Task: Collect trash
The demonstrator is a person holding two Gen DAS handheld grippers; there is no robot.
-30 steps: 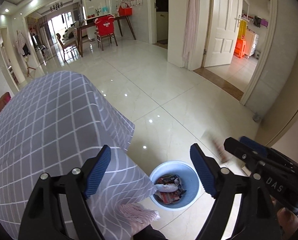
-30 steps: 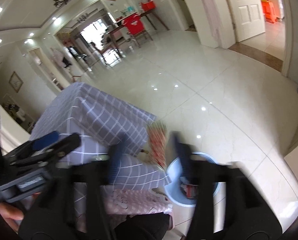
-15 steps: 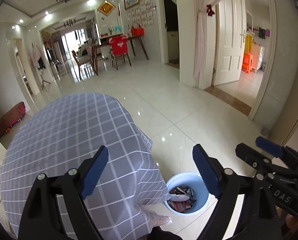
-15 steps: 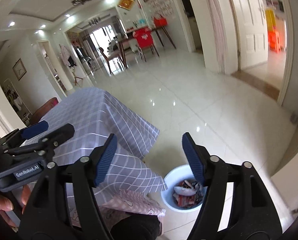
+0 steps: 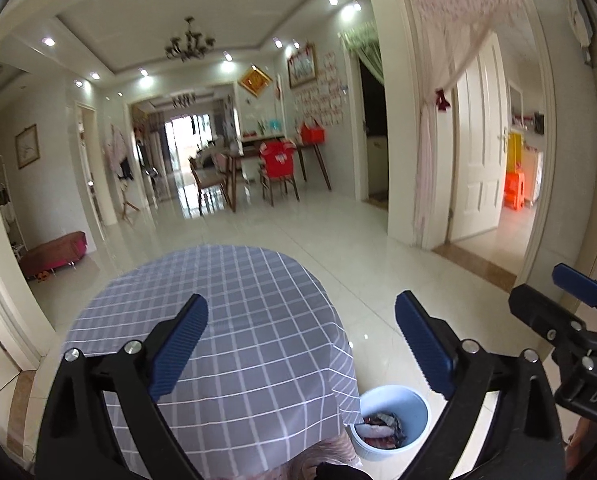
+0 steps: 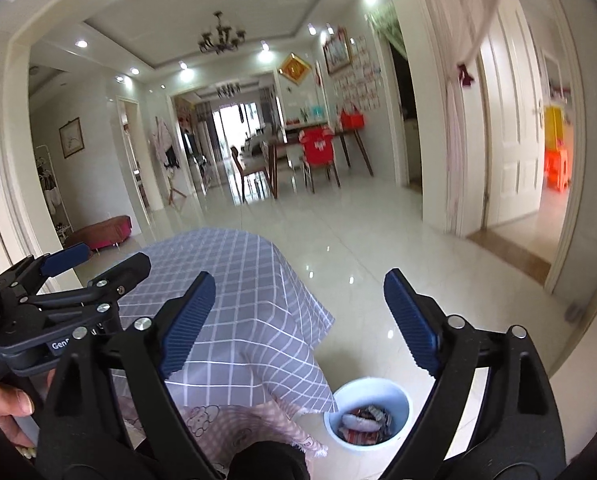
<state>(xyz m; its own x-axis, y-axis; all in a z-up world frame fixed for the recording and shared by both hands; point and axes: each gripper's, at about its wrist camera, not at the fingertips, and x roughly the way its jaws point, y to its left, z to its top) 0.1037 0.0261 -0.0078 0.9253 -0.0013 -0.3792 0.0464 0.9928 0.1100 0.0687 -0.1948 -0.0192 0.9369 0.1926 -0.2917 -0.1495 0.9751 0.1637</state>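
A light blue trash bin [image 5: 412, 404] stands on the floor at the table's right side and holds several wrappers [image 5: 380, 429]. It also shows in the right wrist view [image 6: 394, 396], with wrappers [image 6: 364, 424] inside. My left gripper [image 5: 300, 344] is open and empty, held high above the table edge. My right gripper [image 6: 298, 326] is open and empty, above the table corner and the bin. Each gripper shows in the other's view, the right one [image 5: 570, 304] and the left one [image 6: 90, 276].
A table under a grey checked cloth [image 5: 234, 320] fills the lower middle, with a pink cloth [image 6: 226, 428] beneath it. Glossy white tiled floor [image 5: 338, 240] stretches beyond. A dining table with chairs [image 5: 274, 168] stands far back. A white door [image 5: 478, 160] is at right.
Both grippers have risen and tilted up, so the bin has slid toward the bottom of both views. A red wrapper seen blurred at the right gripper a second ago is gone from it.
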